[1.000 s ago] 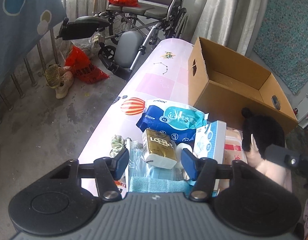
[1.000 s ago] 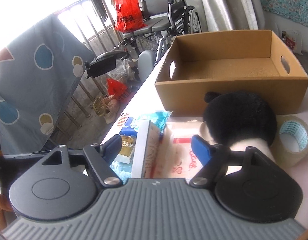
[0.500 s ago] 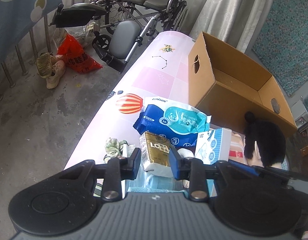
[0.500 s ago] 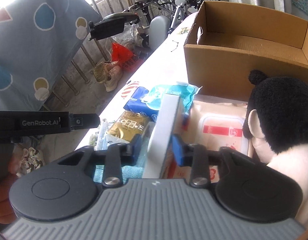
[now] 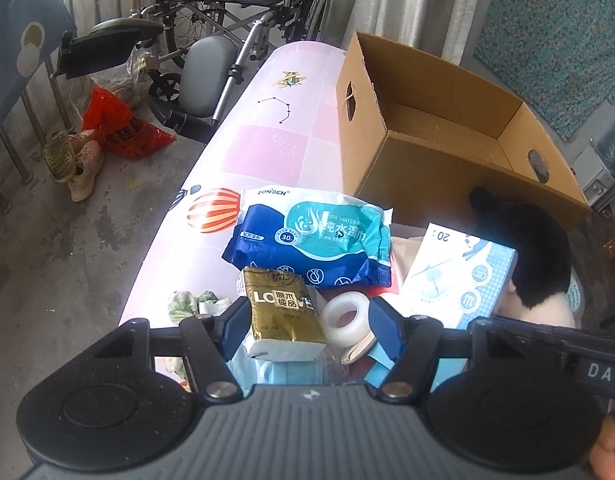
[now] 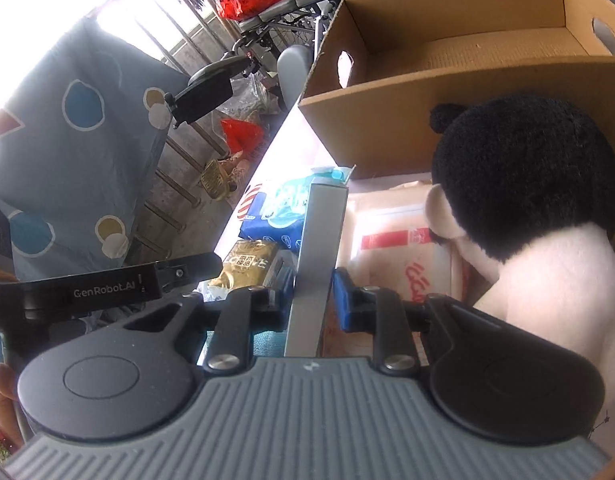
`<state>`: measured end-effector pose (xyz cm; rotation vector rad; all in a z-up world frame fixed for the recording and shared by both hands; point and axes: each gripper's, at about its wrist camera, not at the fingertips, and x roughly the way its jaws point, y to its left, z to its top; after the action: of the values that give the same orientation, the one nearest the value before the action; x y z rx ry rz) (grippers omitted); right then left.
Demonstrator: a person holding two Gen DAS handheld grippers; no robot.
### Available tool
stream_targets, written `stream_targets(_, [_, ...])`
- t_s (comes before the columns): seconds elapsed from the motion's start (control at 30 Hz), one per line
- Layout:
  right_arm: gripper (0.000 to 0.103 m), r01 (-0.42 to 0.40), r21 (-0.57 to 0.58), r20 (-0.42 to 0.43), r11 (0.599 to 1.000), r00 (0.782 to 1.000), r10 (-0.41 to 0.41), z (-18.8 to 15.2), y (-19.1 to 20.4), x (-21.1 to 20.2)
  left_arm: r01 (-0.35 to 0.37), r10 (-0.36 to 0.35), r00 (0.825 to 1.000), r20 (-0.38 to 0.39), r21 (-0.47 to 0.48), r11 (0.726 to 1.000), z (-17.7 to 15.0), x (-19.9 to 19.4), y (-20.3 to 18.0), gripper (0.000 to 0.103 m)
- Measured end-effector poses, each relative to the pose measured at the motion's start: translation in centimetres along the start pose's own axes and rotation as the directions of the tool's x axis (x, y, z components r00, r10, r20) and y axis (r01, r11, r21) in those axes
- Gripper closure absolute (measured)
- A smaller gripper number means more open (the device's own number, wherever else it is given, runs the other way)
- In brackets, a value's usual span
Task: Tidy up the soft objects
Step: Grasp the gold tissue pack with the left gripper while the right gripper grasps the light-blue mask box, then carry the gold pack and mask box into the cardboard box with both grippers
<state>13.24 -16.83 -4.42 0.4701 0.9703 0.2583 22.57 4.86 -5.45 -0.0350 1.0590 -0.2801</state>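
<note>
My right gripper (image 6: 313, 294) is shut on a thin white-and-blue box (image 6: 317, 256), held on edge; it also shows in the left wrist view (image 5: 459, 280). My left gripper (image 5: 309, 330) is open around a gold tissue pack (image 5: 283, 314), not touching it. A blue wet-wipe pack (image 5: 311, 236) lies behind it. A black-and-cream plush toy (image 6: 527, 184) sits by the open cardboard box (image 6: 459, 64), which is empty inside.
A small roll of clear tape (image 5: 343, 316) lies right of the tissue pack. A pink-and-red soft packet (image 6: 391, 240) lies under the held box. A wheelchair (image 5: 235, 20) and red bags (image 5: 119, 128) stand off the pink table's (image 5: 275, 128) left edge.
My left gripper narrowed over the tissue pack, then opened wide again. My right gripper closed on the thin box and holds it.
</note>
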Motion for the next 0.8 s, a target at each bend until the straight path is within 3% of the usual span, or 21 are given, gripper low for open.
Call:
stream_targets(0.17, [0.082, -0.014, 0.036, -0.001, 0.999, 1.0, 0.014, -0.1, -1.0, 0.5, -0.068, 0.068, 0.991, -0.118, 0.006, 0.998, 0.8, 3.4, 0.0, 0.046])
stream_targets(0.37, [0.081, -0.025, 0.042, -0.003, 0.999, 1.0, 0.025, 0.0, -1.1, 0.6, -0.132, 0.136, 0.975, -0.173, 0.034, 0.991, 0.4, 5.0, -0.2, 0.048])
stream_targets(0.63, [0.079, -0.026, 0.083, -0.018, 0.996, 0.999, 0.027, 0.2, -1.4, 1.5, -0.157, 0.159, 0.977, -0.143, 0.027, 0.987, 0.1, 5.0, -0.5, 0.052])
stream_targets(0.8, [0.083, -0.047, 0.125, 0.006, 0.991, 0.999, 0.046, 0.2, -1.8, 1.8, -0.126, 0.125, 0.988, -0.089, -0.015, 0.992, -0.4, 3.5, 0.1, 0.055])
